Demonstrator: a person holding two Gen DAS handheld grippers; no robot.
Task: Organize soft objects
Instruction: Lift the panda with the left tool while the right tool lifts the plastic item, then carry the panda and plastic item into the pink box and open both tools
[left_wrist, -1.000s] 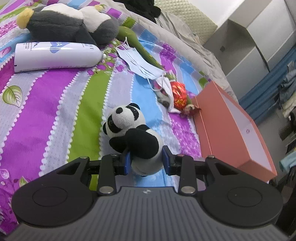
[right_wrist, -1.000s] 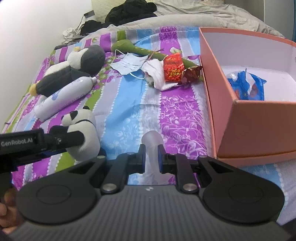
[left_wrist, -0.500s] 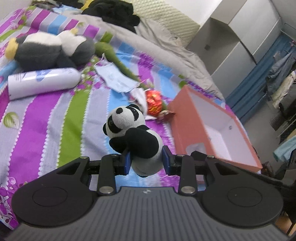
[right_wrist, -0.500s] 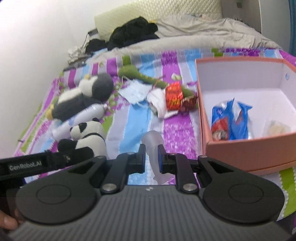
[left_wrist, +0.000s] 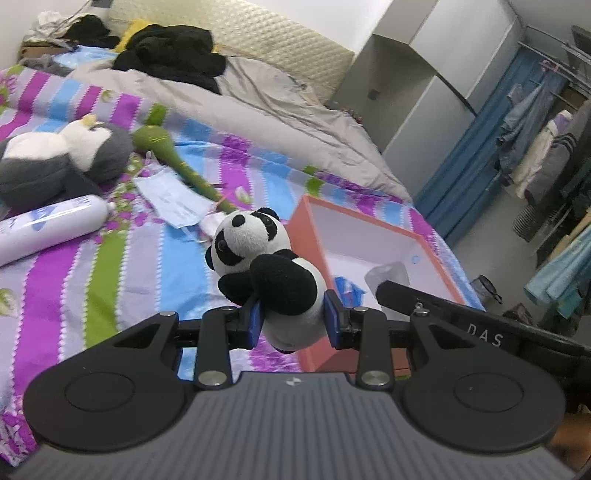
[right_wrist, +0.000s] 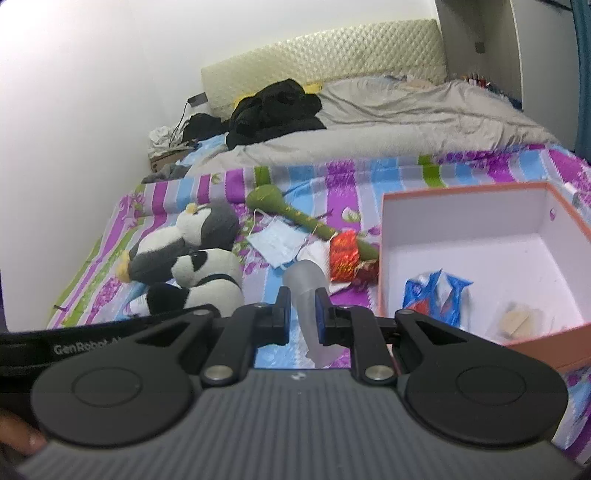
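My left gripper (left_wrist: 292, 320) is shut on a small panda plush (left_wrist: 267, 266) and holds it above the striped bedspread, beside the left wall of the open orange box (left_wrist: 308, 236). The panda also shows in the right wrist view (right_wrist: 207, 280). My right gripper (right_wrist: 302, 312) is shut on a soft translucent tube (right_wrist: 308, 295), held in the air left of the orange box (right_wrist: 380, 258). The box holds blue snack packets (right_wrist: 436, 295) and a clear bag (right_wrist: 521, 317).
On the bedspread lie a grey penguin plush (left_wrist: 62, 155), a white bottle (left_wrist: 48, 229), a face mask (left_wrist: 173, 199), a green plush stick (left_wrist: 173, 162) and a red wrapper (right_wrist: 343, 254). A grey duvet (right_wrist: 388, 122) and black clothes (right_wrist: 277, 107) lie farther back. A wardrobe (left_wrist: 417, 103) stands at the right.
Both grippers have risen and moved toward the orange box with their loads. The panda now hangs by the box's left wall, and the box's inside is in view.
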